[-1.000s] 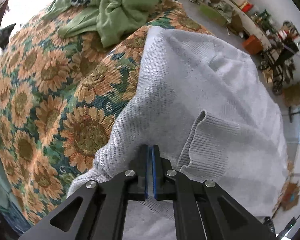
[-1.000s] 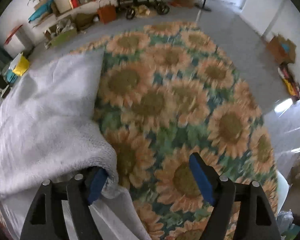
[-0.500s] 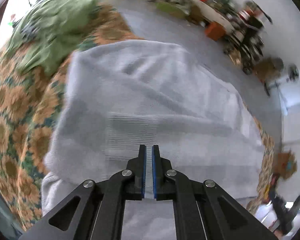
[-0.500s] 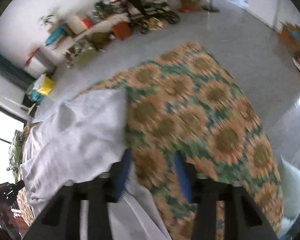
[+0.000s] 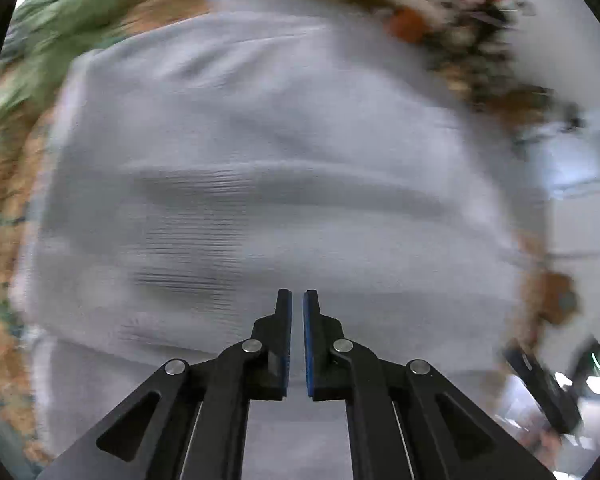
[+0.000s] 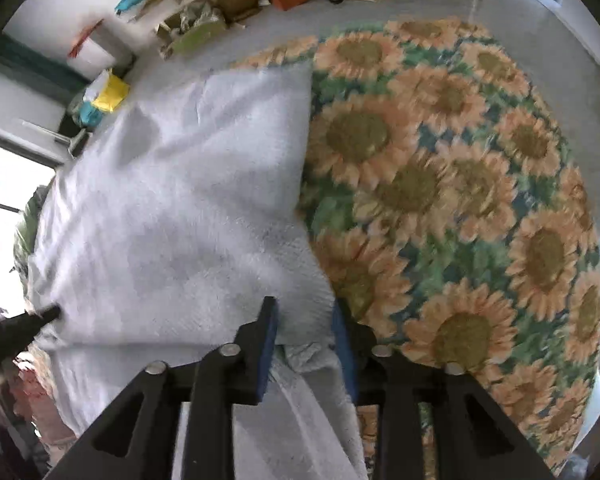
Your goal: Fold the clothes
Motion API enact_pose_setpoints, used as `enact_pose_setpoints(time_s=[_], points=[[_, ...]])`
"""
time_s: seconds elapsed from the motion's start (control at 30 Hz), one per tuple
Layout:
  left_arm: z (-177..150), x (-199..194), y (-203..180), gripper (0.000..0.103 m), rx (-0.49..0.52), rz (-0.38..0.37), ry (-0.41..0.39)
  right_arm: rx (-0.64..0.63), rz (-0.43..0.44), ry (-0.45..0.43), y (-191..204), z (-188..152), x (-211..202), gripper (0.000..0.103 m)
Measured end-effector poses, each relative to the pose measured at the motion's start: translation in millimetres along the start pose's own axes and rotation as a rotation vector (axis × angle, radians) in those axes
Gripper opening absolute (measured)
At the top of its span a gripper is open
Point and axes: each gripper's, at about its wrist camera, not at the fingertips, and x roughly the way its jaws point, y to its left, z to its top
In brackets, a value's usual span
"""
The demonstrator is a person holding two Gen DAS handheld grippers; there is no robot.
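A pale grey knit sweater point(image 5: 284, 152) is being shown spread across a sunflower-print cover point(image 6: 440, 184), filling most of the blurred left wrist view, with a green garment point(image 5: 60, 28) being seen beyond its far left corner. The left gripper point(image 5: 297, 312) is being held steeply downward over the knit with its jaws pressed almost together; only a thin slit is being left between the blue pads point(image 5: 288, 344), and whether any fabric is being pinched there cannot be told. In the right wrist view the sweater point(image 6: 180, 208) is being displayed on the left half of the cover, its straight right edge running beside the sunflowers. The right gripper point(image 6: 306, 316) is being held over the near right corner of the knit, and a bunched fold of it is being caught between the jaws, which have just been opening slightly after closing. Cluttered shelves point(image 6: 204, 4) are being seen along the far wall.
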Motion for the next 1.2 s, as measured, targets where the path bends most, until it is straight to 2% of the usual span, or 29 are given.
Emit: enact_pose_setpoints(time_s=[0.07, 0.1, 0.17, 0.27, 0.3, 0.33, 0.4, 0.43, 0.47, 0.63, 0.73, 0.77, 0.8, 0.87, 0.9, 0.93, 0.97, 1.0, 1.03, 1.1, 1.17, 1.2], points=[[-8.4, 4.3, -52.8, 0.005, 0.15, -0.05, 0.002, 0.037, 0.051, -0.059, -5.9, 25.0, -10.0, 0.064], [-11.8, 11.6, -70.4, 0.005, 0.203, -0.075, 0.015, 0.044, 0.068, -0.07, -7.4, 38.7, -9.9, 0.068], [-26.8, 36.3, -121.3, 0.005, 0.316, -0.142, 0.08, 0.036, 0.074, -0.047, -5.6, 63.0, 2.2, 0.068], [-60.7, 77.6, -186.6, 0.005, 0.495, -0.171, 0.141, 0.004, 0.048, 0.013, 0.0, 90.8, 25.2, 0.066], [-61.0, 91.2, -196.3, 0.005, 0.523, -0.191, 0.162, -0.006, 0.03, 0.03, -0.8, 95.4, 32.8, 0.066], [-60.3, 104.8, -204.9, 0.005, 0.548, -0.211, 0.183, -0.015, 0.012, 0.047, -2.9, 99.8, 41.2, 0.06], [-64.4, 125.9, -214.3, 0.005, 0.531, -0.228, 0.236, -0.035, 0.007, 0.035, -0.2, 103.2, 42.3, 0.042], [-65.2, 135.3, -213.6, 0.005, 0.508, -0.22, 0.258, -0.046, 0.007, 0.026, 1.7, 104.6, 41.8, 0.012], [-65.8, 144.6, -212.4, 0.004, 0.483, -0.21, 0.279, -0.056, 0.007, 0.017, 3.5, 105.9, 41.3, 0.009], [-41.9, 159.9, -177.1, 0.002, 0.236, -0.344, 0.369, -0.148, -0.028, 0.005, 16.3, 117.0, 45.9, 0.008], [-38.8, 157.3, -181.8, 0.002, 0.282, -0.318, 0.355, -0.174, -0.042, -0.024, 24.2, 126.9, 42.8, 0.007], [-39.4, 156.2, -185.4, 0.002, 0.31, -0.3, 0.341, -0.179, -0.06, -0.034, 24.4, 129.9, 42.0, 0.001], [-40.3, 155.2, -189.2, 0.002, 0.338, -0.281, 0.327, -0.185, -0.08, -0.041, 23.8, 132.7, 41.6, 0.001], [-35.1, 156.7, -187.1, 0.002, 0.308, -0.285, 0.333, -0.192, -0.105, -0.055, 21.0, 135.3, 37.1, 0.001], [-31.6, 158.1, -183.2, 0.002, 0.277, -0.304, 0.345, -0.192, -0.103, -0.06, 18.3, 134.1, 31.7, 0.005], [-28.7, 158.7, -179.1, 0.002, 0.25, -0.327, 0.356, -0.191, -0.098, -0.079, 15.0, 129.2, 21.8, 0.012], [-24.5, 157.6, -172.8, 0.002, 0.214, -0.363, 0.373, -0.183, -0.09, -0.107, 10.0, 119.4, 8.1, 0.034], [-24.5, 147.6, -163.4, 0.002, 0.19, -0.406, 0.376, -0.174, -0.081, -0.136, 4.5, 108.4, -6.4, 0.044], [-24.9, 136.8, -153.6, 0.003, 0.168, -0.449, 0.379, -0.17, -0.064, -0.16, -0.5, 93.1, -20.0, 0.046], [-16.5, 113.6, -135.8, 0.007, 0.152, -0.494, 0.306, -0.168, -0.025, -0.186, -9.2, 55.7, -45.2, 0.043], [-7.5, 86.7, -105.9, 0.019, 0.12, -0.458, 0.211, -0.175, 0.026, -0.175, -13.0, 10.1, -66.9, 0.042], [-4.8, 78.4, -93.8, 0.02, 0.097, -0.446, 0.189, -0.189, 0.047, -0.159, -10.5, -10.2, -70.7, 0.041]])
